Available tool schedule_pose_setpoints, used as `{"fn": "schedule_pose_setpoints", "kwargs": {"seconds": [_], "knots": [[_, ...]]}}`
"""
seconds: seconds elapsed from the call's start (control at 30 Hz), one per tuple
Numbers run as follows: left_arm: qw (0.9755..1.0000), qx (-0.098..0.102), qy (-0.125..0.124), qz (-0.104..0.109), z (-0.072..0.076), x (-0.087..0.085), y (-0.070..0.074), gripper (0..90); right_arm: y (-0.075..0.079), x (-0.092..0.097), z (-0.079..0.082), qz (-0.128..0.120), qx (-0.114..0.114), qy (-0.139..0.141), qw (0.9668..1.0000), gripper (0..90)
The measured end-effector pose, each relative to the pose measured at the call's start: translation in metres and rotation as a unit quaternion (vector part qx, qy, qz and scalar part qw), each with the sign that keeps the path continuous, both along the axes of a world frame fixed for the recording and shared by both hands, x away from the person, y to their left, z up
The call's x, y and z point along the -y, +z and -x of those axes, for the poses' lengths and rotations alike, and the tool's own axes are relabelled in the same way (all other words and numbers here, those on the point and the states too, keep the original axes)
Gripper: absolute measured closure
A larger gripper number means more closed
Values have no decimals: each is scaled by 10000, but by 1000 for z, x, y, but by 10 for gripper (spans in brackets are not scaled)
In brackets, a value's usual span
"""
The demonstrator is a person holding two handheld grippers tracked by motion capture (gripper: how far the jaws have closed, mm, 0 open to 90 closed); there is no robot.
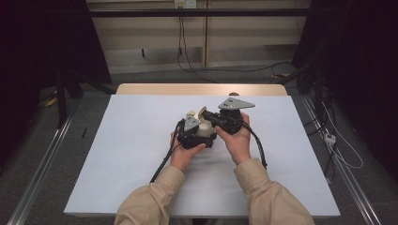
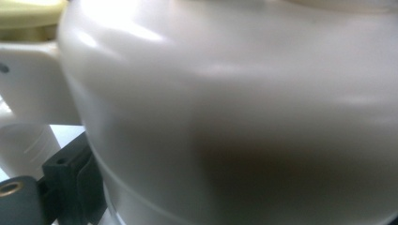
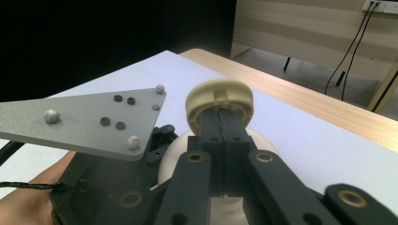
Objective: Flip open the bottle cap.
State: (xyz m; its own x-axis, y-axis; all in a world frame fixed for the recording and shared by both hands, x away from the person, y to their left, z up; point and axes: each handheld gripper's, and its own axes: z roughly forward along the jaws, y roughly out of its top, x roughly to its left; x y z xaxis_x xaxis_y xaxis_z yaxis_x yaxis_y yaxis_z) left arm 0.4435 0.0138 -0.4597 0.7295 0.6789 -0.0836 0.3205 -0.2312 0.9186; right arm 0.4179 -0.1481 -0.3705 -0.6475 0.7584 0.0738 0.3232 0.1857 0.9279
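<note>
While both hands meet over the middle of the white-covered table [image 1: 117,154], the left gripper [image 1: 193,132] clasps a white plastic jug [image 2: 234,112], whose rounded wall sits hard against that gripper's camera with one black jaw pressed to its lower left side. Just to its right, the right gripper [image 3: 224,123] has its jaws squeezed together on the jug's cream-coloured lid [image 3: 219,97], which stands tilted up on edge above the jug's body

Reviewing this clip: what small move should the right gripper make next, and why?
Probably lift the round cream lid clear: the right gripper has its jaws shut on it, tilted above the white plastic jar, which the left gripper holds at the body.
</note>
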Motion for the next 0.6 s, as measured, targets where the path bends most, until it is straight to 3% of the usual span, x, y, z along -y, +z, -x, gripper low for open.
{"fn": "schedule_pose_setpoints", "kwargs": {"seconds": [0.6], "knots": [[10000,0,8,-7,0,0,0,46,0,-1,-2,-31,19,-9,10000,899]]}}
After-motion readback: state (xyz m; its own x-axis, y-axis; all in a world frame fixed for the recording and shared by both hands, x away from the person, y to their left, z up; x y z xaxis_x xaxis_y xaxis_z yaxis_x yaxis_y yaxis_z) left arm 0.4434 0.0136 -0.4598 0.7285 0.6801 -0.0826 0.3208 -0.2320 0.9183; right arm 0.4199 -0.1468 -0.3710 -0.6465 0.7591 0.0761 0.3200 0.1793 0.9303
